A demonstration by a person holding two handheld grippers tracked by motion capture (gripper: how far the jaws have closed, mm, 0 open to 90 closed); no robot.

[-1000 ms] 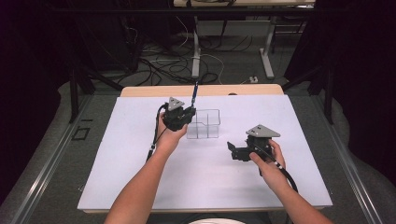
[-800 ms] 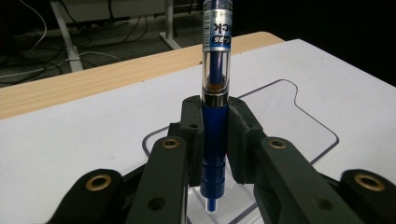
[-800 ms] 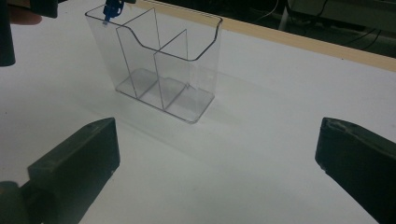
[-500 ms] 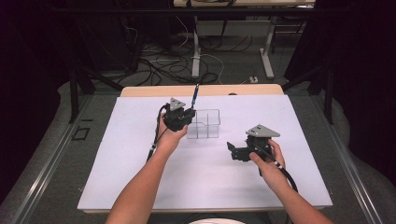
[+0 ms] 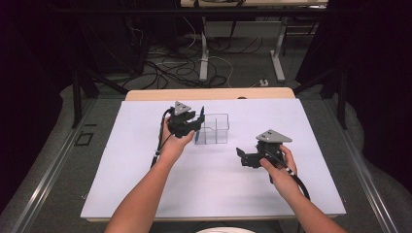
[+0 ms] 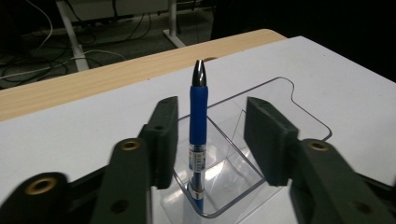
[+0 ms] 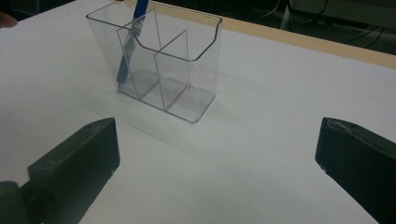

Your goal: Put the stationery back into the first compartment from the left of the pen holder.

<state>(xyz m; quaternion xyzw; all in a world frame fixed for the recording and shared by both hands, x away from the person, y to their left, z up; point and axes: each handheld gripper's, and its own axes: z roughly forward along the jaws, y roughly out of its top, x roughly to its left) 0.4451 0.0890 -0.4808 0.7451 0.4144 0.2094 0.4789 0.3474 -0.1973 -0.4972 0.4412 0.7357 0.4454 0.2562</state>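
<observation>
On the white desk stands a clear plastic organizer with inner walls that divide it into compartments. A blue pen stands in the end compartment on the side of the left tool, nearly upright with a small lean, its dark tip pointing up above the rim. In the right gripper view the pen leans against the corner of that compartment.

The left tool is at the left end of the organizer. Its jaws are spread apart, one at each side of the pen, and neither jaw touches the pen in the left gripper view. The pen stands free between them.

The right tool is well apart from the organizer, near the person's side of the desk, and points toward it. Its jaws are wide and hold nothing.
</observation>
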